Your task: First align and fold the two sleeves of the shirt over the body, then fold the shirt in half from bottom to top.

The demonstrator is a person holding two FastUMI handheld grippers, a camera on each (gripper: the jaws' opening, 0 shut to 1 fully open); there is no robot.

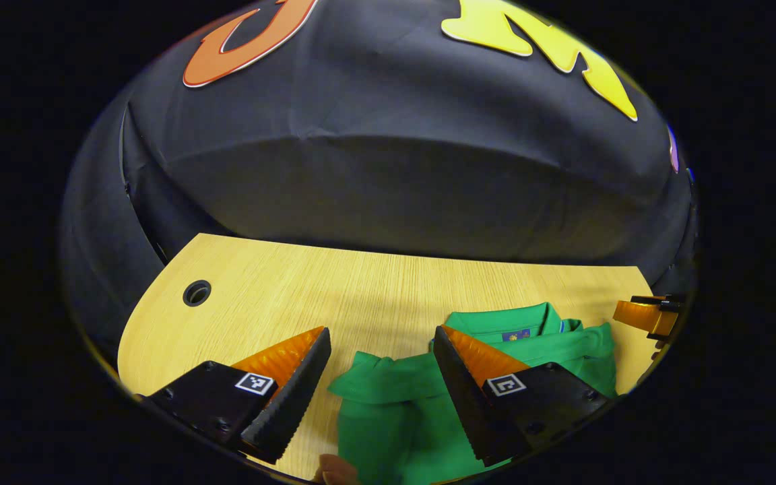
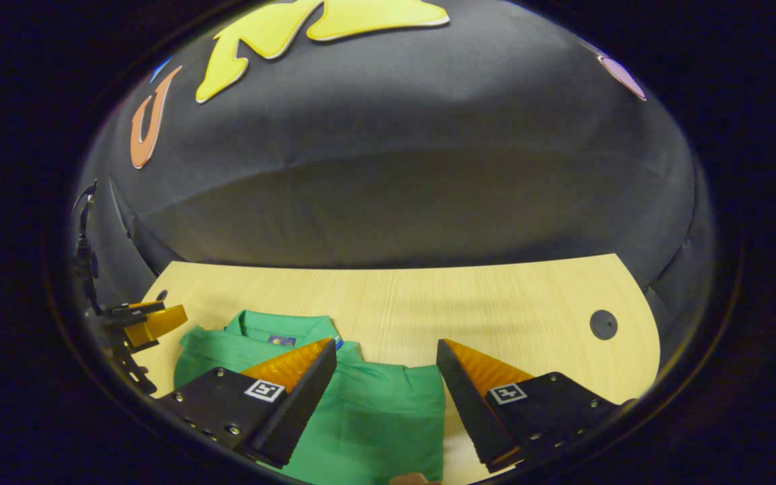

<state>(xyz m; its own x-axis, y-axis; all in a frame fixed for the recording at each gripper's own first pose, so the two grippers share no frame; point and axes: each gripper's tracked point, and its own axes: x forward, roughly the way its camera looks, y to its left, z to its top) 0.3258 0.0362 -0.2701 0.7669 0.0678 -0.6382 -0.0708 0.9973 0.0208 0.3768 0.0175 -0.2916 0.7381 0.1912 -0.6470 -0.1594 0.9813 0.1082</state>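
My two cameras sit low and close over the desk (image 1: pixel 361 289) near edge, both facing the booth wall, sharing the green shirt (image 1: pixel 536 350) from its left and right sides.

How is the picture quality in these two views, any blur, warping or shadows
Left gripper view: sharp, the table back edge bows from fisheye warp, soft shadow by the shirt. Right gripper view: same bowing, even light, no glare, claw crisp.
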